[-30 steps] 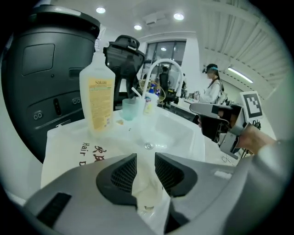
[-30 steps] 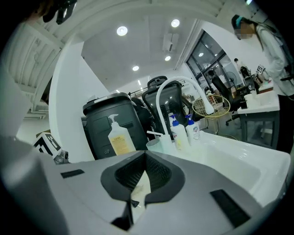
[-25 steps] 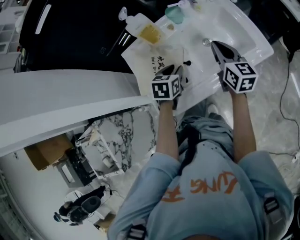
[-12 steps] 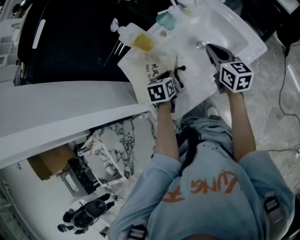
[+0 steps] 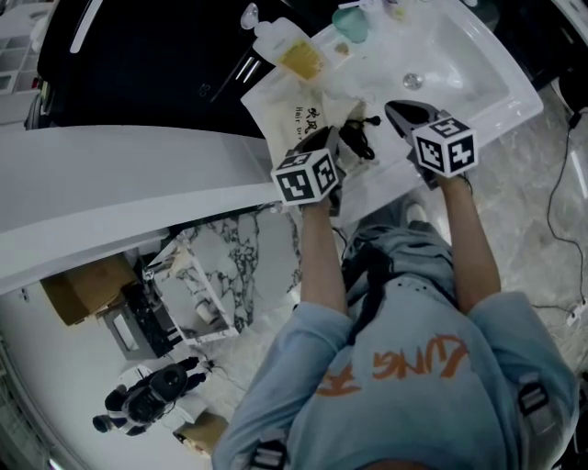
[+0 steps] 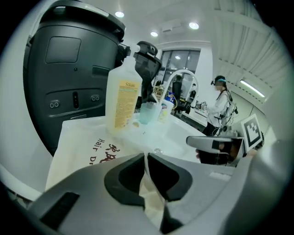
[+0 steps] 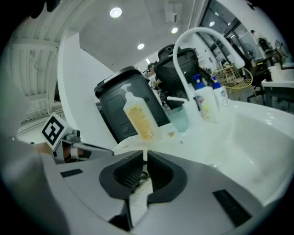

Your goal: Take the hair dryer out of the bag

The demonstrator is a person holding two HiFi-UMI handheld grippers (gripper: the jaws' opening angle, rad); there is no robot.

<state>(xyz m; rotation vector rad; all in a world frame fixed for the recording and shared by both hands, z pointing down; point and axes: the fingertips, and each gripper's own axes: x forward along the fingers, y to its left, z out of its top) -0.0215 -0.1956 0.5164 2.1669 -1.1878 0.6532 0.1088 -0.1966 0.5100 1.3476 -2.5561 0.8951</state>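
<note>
A cream cloth bag (image 5: 296, 108) with dark print lies flat on the white counter beside the sink. My left gripper (image 5: 331, 139) is at its near edge. Its jaws have just been closing and now pinch a fold of the bag's cloth (image 6: 149, 193) between the pads. Something dark (image 5: 358, 139) sticks out at the bag's mouth; I cannot tell whether it is the hair dryer. My right gripper (image 5: 395, 110) is just right of that mouth, shut with nothing gripped. In the right gripper view its jaws (image 7: 144, 161) hang over cream cloth and a dark cord.
A pump bottle of yellow liquid (image 5: 292, 50) stands at the bag's far end, with a teal cup (image 5: 349, 25) beside it. The sink basin (image 5: 459, 64) lies to the right, under a white curved tap (image 7: 197, 34). A large black appliance (image 6: 69, 78) stands behind the counter.
The left gripper has shut on the bag's near edge and lifted it a little. The right gripper has moved from over the basin leftwards and down to the bag's mouth.
</note>
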